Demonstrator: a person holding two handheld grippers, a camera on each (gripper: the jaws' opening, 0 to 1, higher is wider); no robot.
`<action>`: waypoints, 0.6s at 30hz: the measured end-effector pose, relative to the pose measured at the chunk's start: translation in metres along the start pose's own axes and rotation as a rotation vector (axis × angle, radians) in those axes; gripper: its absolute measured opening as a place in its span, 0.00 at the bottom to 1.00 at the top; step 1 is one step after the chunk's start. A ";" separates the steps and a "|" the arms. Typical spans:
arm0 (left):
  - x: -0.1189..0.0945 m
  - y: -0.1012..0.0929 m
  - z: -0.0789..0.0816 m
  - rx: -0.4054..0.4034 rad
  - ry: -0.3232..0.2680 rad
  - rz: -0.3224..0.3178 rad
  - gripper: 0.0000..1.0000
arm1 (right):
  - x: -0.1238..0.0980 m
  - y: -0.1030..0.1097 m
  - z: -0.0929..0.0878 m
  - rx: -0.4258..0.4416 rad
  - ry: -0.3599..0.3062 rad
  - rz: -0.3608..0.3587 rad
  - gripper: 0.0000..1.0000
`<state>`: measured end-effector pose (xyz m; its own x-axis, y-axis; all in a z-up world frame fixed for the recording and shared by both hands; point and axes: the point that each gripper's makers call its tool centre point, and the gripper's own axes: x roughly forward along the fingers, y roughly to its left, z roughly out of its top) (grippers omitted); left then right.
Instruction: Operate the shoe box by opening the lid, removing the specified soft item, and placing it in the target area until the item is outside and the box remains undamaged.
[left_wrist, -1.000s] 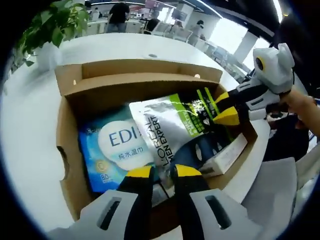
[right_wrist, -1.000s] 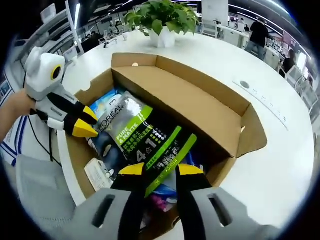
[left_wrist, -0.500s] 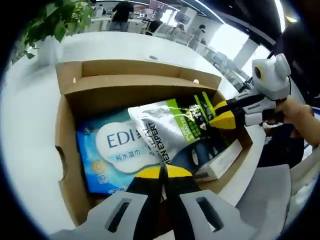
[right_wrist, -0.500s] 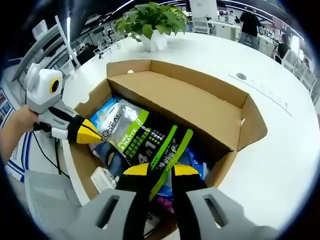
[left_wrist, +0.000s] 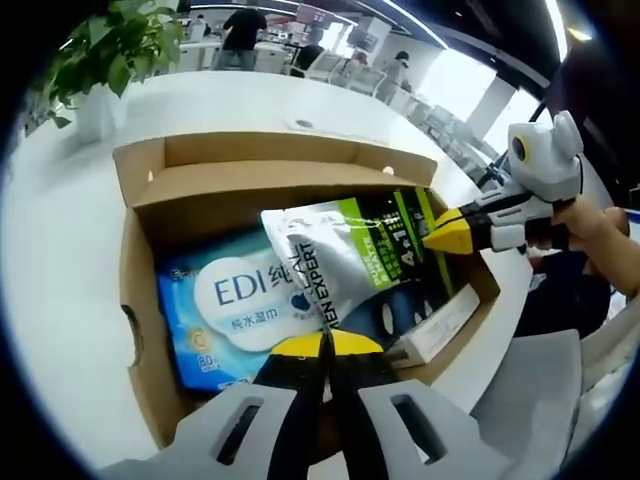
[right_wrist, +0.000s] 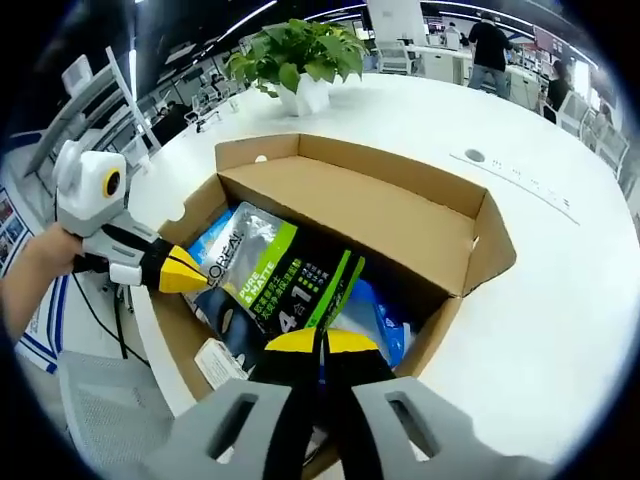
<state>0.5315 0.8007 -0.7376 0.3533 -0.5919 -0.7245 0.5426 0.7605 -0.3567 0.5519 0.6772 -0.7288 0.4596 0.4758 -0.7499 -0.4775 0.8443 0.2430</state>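
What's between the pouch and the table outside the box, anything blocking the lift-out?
Nothing visible. The lid is open, and the L'Oreal pouch lies on top of the other contents with both grippers' jaws shut on its ends: left gripper, right gripper. Only the box wall must be cleared.

One second ago both grippers stand with jaws apart over the pouch (left_wrist: 350, 262); now the left gripper (left_wrist: 323, 345) has its jaws pressed together on the pouch's near edge, and the right gripper (right_wrist: 320, 342) is likewise clamped on the opposite end. The pouch sits a little higher above the wet wipes pack (left_wrist: 225, 310)
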 end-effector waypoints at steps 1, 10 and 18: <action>-0.001 0.000 0.001 0.003 -0.003 -0.001 0.00 | -0.001 0.000 0.001 0.001 -0.003 0.000 0.00; -0.008 -0.016 0.010 0.013 -0.022 -0.015 0.00 | -0.016 -0.004 0.010 0.034 -0.041 0.005 0.00; -0.010 -0.023 0.021 0.027 -0.045 -0.026 0.00 | -0.031 -0.009 0.014 0.060 -0.069 0.003 0.00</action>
<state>0.5314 0.7838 -0.7098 0.3726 -0.6232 -0.6876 0.5723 0.7376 -0.3584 0.5518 0.6584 -0.6987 0.5094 0.4926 -0.7056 -0.4345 0.8550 0.2832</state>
